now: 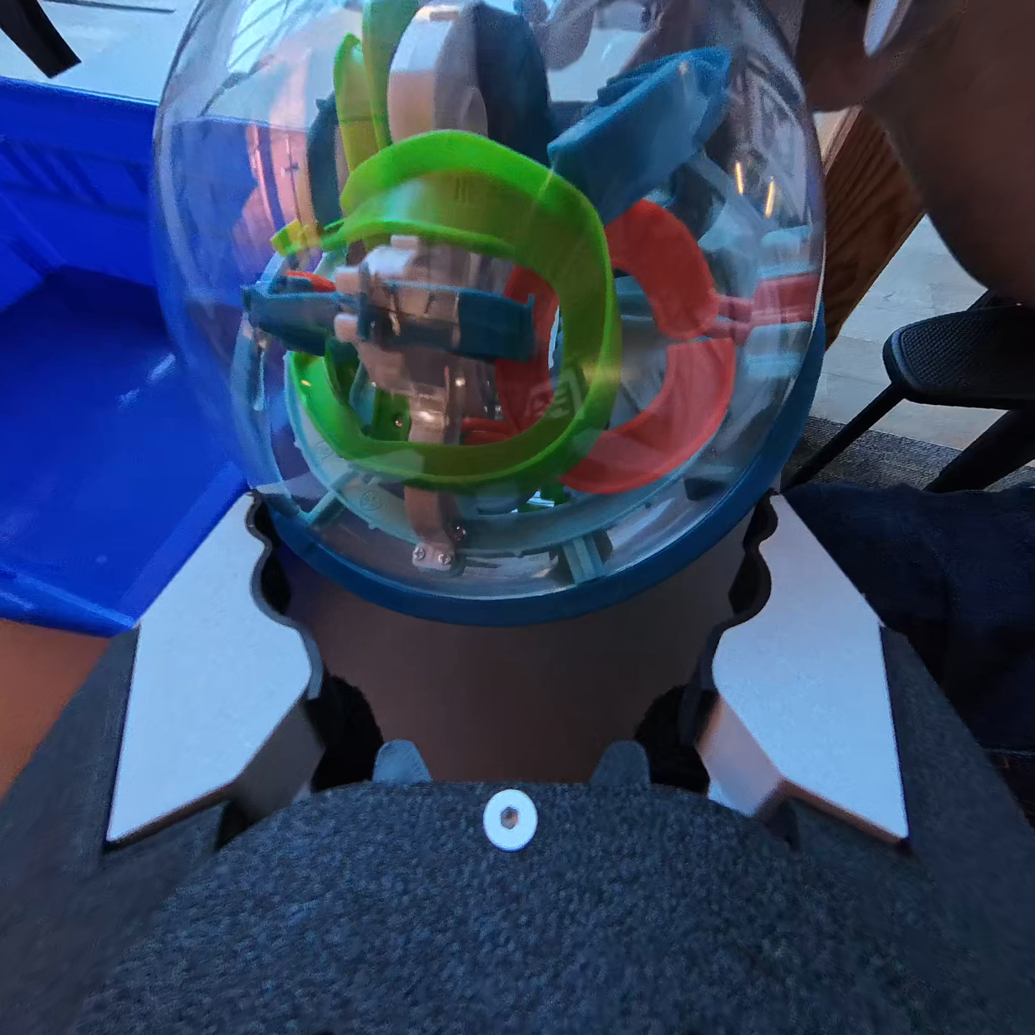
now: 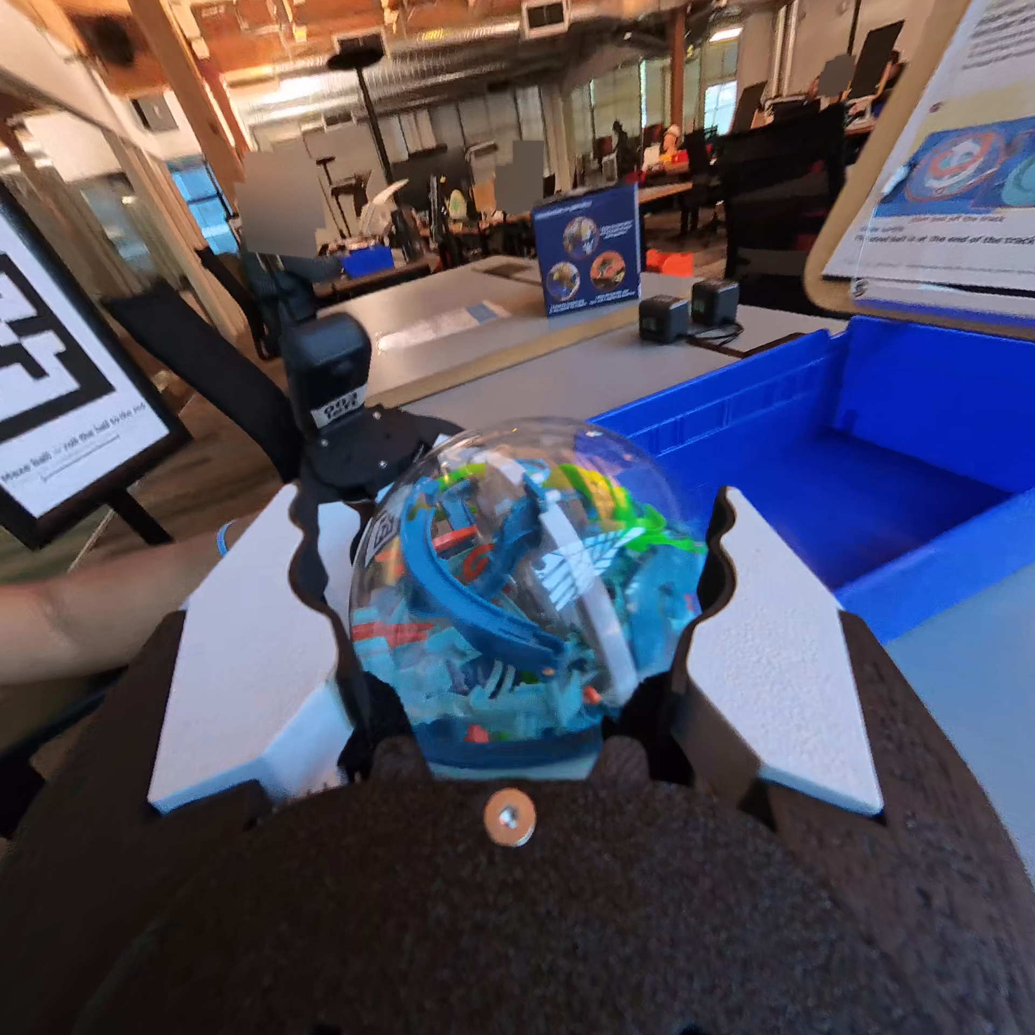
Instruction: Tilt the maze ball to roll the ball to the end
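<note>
Two grippers are set on one object. Nearest in the right wrist view, the right gripper [image 2: 518, 588] w/ white-faced, wavy-edged black fingers is closed onto the clear plastic maze ball [image 2: 521, 588] w/ blue, green and red tracks inside; its sides are pinched between both fingers. In the left wrist view, the left gripper [image 1: 512, 560] is seen w/ jaws wide, the sphere's blue rim sitting btwn the fingertips, but firm contact can't be told there. The sphere is held up off the desk, beside the empty blue plastic bin [image 2: 873, 448]. The small steel ball can't be picked out among the tracks.

Judgement: tilting is underway. Slow, small rolls of the wrists are called for, one axis at a time, so the ball isn't thrown off its track. The grip should be kept even, since the smooth shell could slip.

Farther off, a framed black-and-white sign [image 2: 61, 386] is seen at left, and a dark blue product box [image 2: 588, 252] on the grey desk beyond.
</note>
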The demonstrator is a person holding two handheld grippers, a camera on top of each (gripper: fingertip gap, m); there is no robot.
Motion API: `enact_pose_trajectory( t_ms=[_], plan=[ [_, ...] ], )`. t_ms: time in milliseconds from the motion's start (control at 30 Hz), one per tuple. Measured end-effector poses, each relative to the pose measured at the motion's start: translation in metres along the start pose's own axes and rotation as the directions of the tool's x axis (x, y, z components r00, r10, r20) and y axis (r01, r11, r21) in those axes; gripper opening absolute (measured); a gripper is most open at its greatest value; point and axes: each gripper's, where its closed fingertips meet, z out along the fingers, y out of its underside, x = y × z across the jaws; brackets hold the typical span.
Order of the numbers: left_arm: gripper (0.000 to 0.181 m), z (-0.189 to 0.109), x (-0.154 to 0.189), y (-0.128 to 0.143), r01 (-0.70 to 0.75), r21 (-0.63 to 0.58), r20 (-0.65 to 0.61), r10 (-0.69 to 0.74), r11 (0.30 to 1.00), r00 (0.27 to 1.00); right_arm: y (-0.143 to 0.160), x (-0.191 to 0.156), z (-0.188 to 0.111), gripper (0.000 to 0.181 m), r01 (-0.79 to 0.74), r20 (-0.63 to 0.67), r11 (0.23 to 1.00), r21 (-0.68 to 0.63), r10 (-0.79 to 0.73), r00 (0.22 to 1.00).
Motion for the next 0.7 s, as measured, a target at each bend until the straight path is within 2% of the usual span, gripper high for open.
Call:
enact_pose_trajectory(
  t_ms=[100,167,267,333,400,433,533,600,700],
  plan=[
    [0.158,0.0,0.0,0.001,0.014,0.0,-0.005,-0.014,1.0,1.0,-0.006,0.029,-0.024,0.134,0.02,-0.094,1.0,0.023,-0.018,0.995],
    [0.158,0.0,0.0,0.001,0.018,0.001,-0.006,-0.018,1.0,1.0,0.01,0.056,-0.038,0.134,0.016,-0.148,1.0,-0.021,-0.019,0.989],
    [0.158,0.0,0.001,0.001,0.03,0.005,-0.015,-0.03,1.0,0.999,0.054,0.066,-0.049,0.135,-0.15,-0.04,0.978,-0.148,0.145,0.989],
    [0.158,0.0,0.001,0.001,0.04,0.012,-0.023,-0.039,0.999,0.999,0.076,0.066,-0.053,0.138,-0.167,0.008,0.96,-0.225,0.173,0.985],
    [0.158,0.0,0.001,0.0,0.044,0.016,-0.029,-0.044,0.999,0.999,0.078,0.056,-0.053,0.139,-0.114,0.088,0.974,-0.195,0.134,0.987],
    [0.158,0.0,0.001,0.0,0.05,0.016,-0.034,-0.049,0.999,0.998,0.083,0.053,-0.051,0.139,-0.038,0.097,0.98,-0.197,0.058,0.994],
    [0.158,0.0,0.002,0.0,0.066,0.022,-0.049,-0.064,0.998,0.997,0.104,0.042,-0.045,0.142,0.19,0.134,0.938,-0.291,-0.156,0.979],
    [0.158,0.001,0.002,0.0,0.078,0.025,-0.058,-0.076,0.997,0.995,0.109,0.038,-0.04,0.142,0.234,0.148,0.92,-0.315,-0.196,0.969],
    [0.158,0.002,0.003,0.0,0.096,0.032,-0.07,-0.094,0.995,0.993,0.114,0.035,-0.028,0.143,0.215,0.144,0.92,-0.328,-0.176,0.974]
  ],
)
